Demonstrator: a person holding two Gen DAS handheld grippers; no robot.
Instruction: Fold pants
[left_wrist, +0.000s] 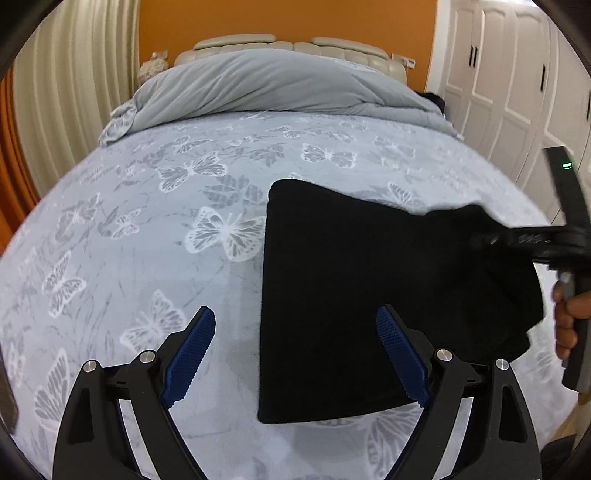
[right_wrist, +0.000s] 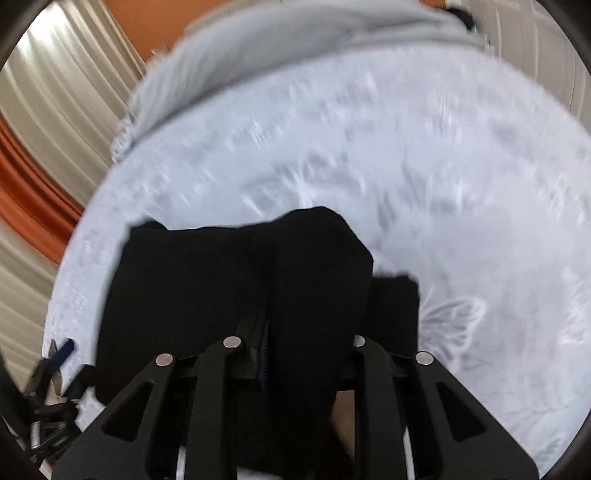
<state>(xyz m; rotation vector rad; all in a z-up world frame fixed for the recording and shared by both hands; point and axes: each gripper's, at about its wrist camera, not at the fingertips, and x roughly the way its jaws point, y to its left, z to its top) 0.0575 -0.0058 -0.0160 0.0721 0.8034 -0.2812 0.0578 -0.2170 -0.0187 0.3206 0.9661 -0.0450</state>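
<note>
My left gripper (left_wrist: 295, 354) hangs wide and empty over the bed (left_wrist: 155, 229), its right finger above the near edge of the black pants (left_wrist: 351, 295), which lie part-folded on the butterfly sheet. My right gripper (right_wrist: 264, 354) is clenched on a raised flap of the pants. I'd carry that flap across evenly, edges matched. The grey duvet (left_wrist: 266, 85) lies well clear; nothing blocks.
</note>
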